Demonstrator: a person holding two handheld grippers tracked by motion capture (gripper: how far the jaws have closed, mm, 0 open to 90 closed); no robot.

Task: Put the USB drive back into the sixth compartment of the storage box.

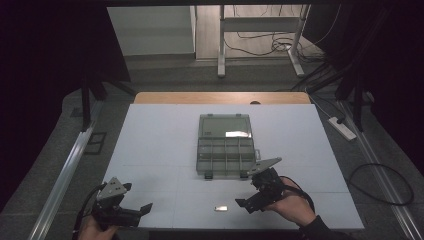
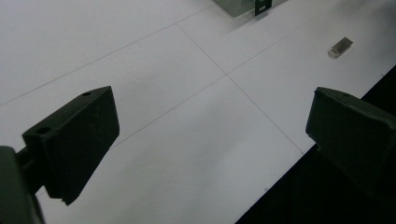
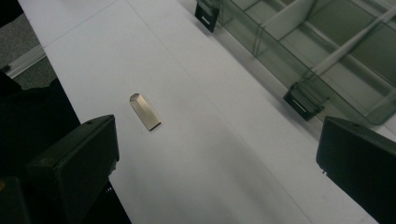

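A white desk (image 1: 165,150) carries a clear plastic compartment box (image 1: 225,150) near its centre, lid swung open toward 12 o'clock and lying flat. The box's divided tray faces up, and two black latches sit on its near edge. From the box, a small silver metal piece (image 1: 220,208) lies toward 6 o'clock, apart from it, flat on the desk close to the near edge.

The left gripper (image 1: 142,210) sits at the desk's 7 o'clock corner, held in a hand (image 1: 92,229). Its jaws stand wide open with nothing between them; in the left gripper view they frame bare desk, with the metal piece (image 2: 341,45) well ahead at about 1 o'clock.

The right gripper (image 1: 245,204) is at roughly 5 o'clock, held by the other hand (image 1: 295,210), just beside the metal piece and pointing toward it. Its jaws are likewise spread wide and hold nothing. In the right gripper view the metal piece (image 3: 145,112) lies near the left jaw, and the box's near wall (image 3: 299,60) runs across the upper right.
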